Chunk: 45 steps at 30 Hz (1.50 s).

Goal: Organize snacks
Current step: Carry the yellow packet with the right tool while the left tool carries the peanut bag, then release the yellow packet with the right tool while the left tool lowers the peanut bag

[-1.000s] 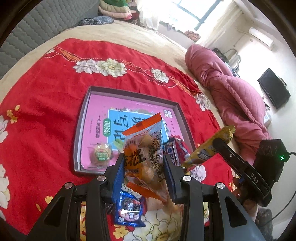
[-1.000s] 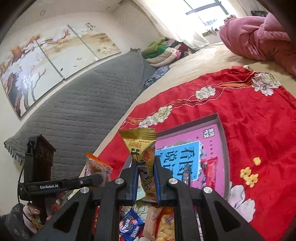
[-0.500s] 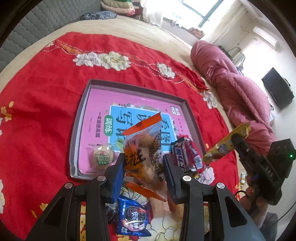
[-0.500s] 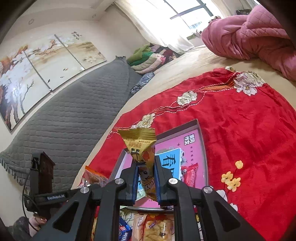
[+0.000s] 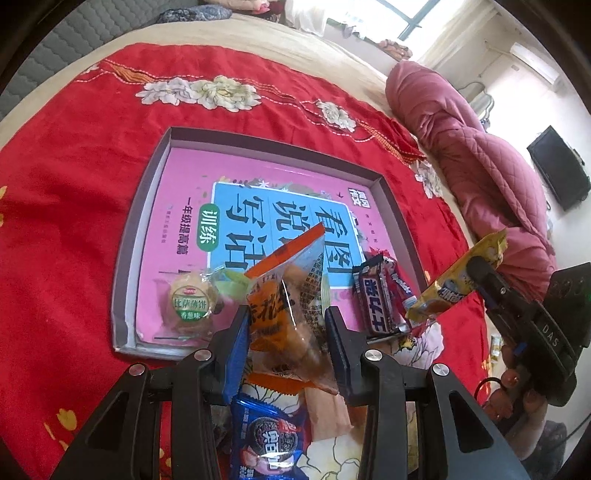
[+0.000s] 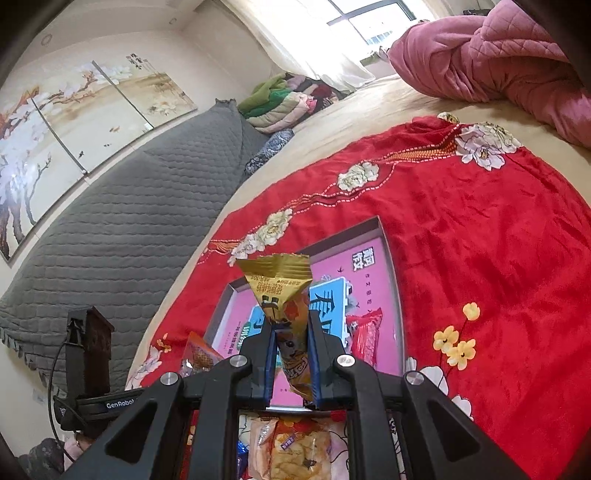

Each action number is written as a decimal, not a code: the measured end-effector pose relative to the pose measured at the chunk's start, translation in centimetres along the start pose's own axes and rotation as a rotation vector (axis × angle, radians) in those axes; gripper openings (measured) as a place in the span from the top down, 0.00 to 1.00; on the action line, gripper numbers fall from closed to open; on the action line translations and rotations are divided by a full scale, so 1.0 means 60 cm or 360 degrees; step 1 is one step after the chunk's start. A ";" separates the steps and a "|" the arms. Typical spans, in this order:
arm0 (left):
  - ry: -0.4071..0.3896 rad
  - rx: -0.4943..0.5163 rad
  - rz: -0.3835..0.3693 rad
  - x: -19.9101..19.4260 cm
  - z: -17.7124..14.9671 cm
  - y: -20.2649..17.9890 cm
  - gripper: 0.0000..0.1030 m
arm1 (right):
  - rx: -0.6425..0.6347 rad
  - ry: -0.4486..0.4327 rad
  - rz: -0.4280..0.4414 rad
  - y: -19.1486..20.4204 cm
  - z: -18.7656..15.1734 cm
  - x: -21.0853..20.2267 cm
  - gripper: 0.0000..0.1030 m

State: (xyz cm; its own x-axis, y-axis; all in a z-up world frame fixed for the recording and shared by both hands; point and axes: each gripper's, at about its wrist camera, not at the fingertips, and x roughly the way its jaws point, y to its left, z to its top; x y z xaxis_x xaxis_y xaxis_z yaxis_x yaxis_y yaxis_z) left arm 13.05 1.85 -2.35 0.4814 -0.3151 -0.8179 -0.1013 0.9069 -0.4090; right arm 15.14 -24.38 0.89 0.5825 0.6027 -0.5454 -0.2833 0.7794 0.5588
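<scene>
While the left tongs [image 5: 286, 332] clamp an orange snack bag [image 5: 291, 295] above the near edge of the tray [image 5: 142, 236] (a round biscuit [image 5: 192, 304] lies inside it), the right tongs [image 6: 291, 358] pinch a yellow packet [image 6: 282, 295] just over the tray's near right corner.

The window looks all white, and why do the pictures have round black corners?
Left wrist view: the window is washed out by daylight, and the fisheye lens bends the gray tray and darkens the corners. Right wrist view: same white glare at the window.
</scene>
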 end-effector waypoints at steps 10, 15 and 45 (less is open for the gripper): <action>-0.0020 0.0006 0.0018 0.001 0.009 0.001 0.60 | 0.0020 0.0077 -0.0072 -0.014 -0.010 0.028 0.85; -0.0032 -0.0009 0.0016 0.000 0.011 0.006 0.60 | 0.0027 0.0125 -0.0143 -0.025 -0.017 0.048 0.85; -0.0071 -0.0010 0.0083 0.006 0.020 0.028 0.60 | -0.0043 0.0163 -0.0386 -0.053 -0.016 0.116 0.83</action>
State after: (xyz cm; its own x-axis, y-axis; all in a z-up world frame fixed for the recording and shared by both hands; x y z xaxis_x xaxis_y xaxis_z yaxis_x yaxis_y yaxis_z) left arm 14.12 3.58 -2.87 0.5138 -0.2548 -0.8192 -0.1325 0.9199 -0.3692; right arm 19.38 -22.51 -5.32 0.5560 0.4106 -0.7227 -0.1658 0.9068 0.3876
